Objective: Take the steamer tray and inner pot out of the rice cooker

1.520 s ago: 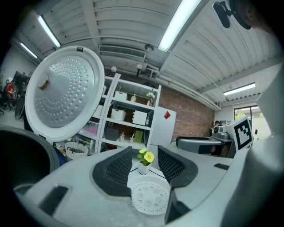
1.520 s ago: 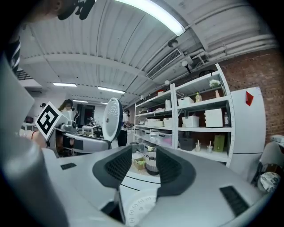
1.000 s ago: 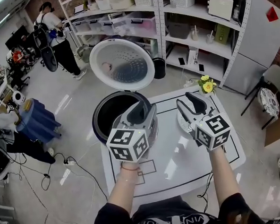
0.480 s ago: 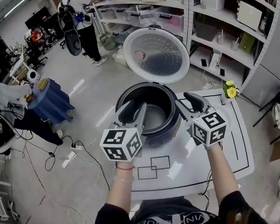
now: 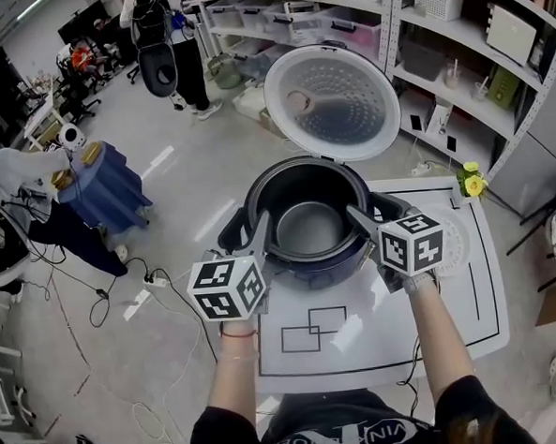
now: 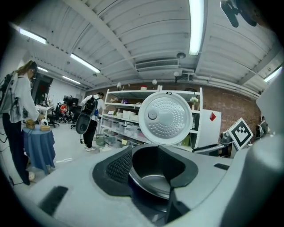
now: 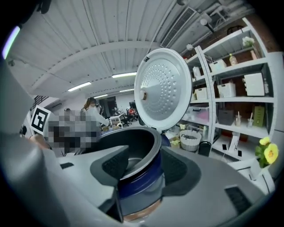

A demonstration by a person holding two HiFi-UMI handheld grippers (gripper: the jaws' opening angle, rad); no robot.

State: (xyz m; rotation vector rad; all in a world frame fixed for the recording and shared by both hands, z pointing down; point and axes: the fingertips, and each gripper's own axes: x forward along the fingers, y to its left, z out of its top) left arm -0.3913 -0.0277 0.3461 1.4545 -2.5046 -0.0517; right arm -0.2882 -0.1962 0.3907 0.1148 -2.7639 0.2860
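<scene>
The dark blue rice cooker (image 5: 309,266) stands on the white table with its lid (image 5: 332,100) up. The dark inner pot (image 5: 308,229) sits in it, empty. My left gripper (image 5: 248,235) is open at the cooker's left rim, and its own view looks between the pads into the pot (image 6: 153,166). My right gripper (image 5: 373,210) is open at the right rim; its jaws have just been opening. In the right gripper view one pad is inside the pot (image 7: 133,137) and the other outside the blue body (image 7: 140,188), not pressing. A white round steamer tray (image 5: 455,245) lies on the table to the right.
The table (image 5: 361,347) bears black outline marks near its front edge. A small yellow flower (image 5: 471,181) stands at its far right corner. Shelving (image 5: 456,55) with boxes runs behind. People and a blue-covered stand (image 5: 107,185) are on the floor to the left.
Both grippers have moved forward from above the table to the cooker's rim, one on each side. The right gripper has come away from the white tray, which stays on the table.
</scene>
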